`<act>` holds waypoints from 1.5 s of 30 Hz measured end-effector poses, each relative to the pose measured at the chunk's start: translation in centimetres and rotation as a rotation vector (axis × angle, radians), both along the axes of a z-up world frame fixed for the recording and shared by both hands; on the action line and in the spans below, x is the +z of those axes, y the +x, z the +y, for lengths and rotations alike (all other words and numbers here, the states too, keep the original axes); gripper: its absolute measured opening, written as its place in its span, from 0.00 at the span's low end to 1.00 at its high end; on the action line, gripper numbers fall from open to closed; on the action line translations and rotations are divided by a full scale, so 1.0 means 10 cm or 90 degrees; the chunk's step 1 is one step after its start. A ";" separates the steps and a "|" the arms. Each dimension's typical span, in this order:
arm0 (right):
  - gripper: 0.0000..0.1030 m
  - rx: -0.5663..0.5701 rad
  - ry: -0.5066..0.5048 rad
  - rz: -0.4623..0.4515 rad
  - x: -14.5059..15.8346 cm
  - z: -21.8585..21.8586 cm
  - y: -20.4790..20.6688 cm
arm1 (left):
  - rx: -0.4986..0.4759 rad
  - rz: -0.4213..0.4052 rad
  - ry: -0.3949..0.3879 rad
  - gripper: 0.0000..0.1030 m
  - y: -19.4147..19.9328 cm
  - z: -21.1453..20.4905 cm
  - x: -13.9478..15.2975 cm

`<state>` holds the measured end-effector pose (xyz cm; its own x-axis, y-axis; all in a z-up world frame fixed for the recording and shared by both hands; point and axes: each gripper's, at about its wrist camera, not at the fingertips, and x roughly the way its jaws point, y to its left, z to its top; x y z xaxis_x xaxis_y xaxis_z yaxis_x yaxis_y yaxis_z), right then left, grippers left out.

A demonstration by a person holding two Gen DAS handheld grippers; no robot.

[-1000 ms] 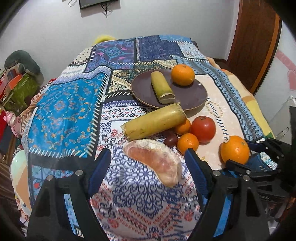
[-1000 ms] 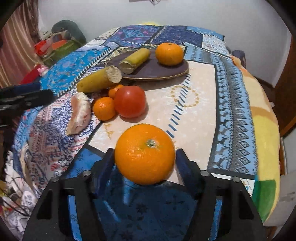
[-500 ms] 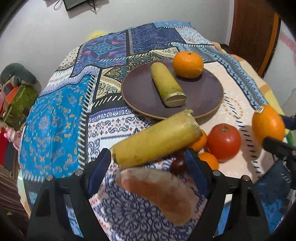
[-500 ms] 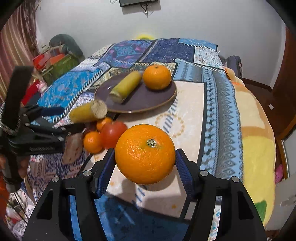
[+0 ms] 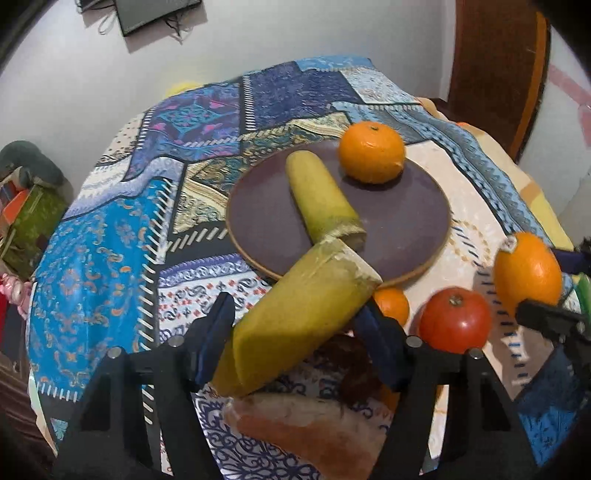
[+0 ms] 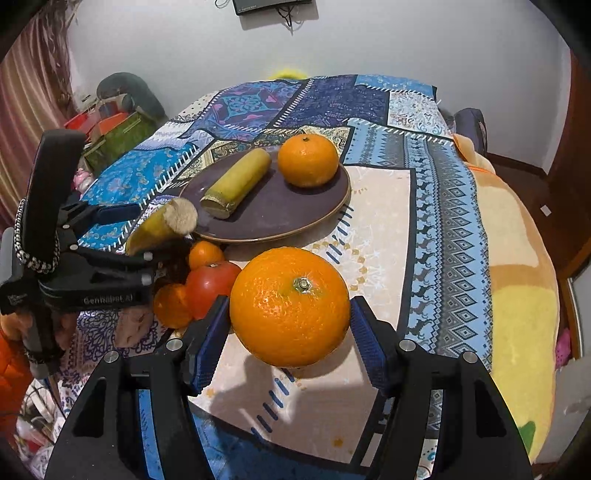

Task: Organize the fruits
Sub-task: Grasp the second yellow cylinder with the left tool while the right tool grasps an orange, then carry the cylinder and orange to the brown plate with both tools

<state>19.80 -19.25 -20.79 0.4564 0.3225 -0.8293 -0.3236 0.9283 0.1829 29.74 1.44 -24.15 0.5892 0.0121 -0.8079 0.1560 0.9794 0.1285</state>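
L tongs [image 5: 295,332] clamp yellow-green stalk piece [image 5: 295,325], lifted at plate [image 5: 424,229] near rim. R tongs [image 6: 288,332] grip big orange [image 6: 290,310] above bed. Pomelo wedge [image 5: 306,428] cut off by frame edge, dark fruit [image 5: 354,369] mostly hidden.

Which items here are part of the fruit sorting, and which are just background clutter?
Part of the job:
- large orange, held in the right claw
- yellow-green stalk piece, between the left claw fingers
- purple plate with a stalk piece and a mandarin
- tomato, small mandarins, pomelo wedge

Just lying about:
- patterned blanket
- green box
- wall screen
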 end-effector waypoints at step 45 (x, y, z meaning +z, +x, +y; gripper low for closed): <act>0.60 -0.010 -0.014 -0.111 0.46 0.23 0.45 | 0.028 -0.097 -0.137 0.38 -0.12 0.30 0.89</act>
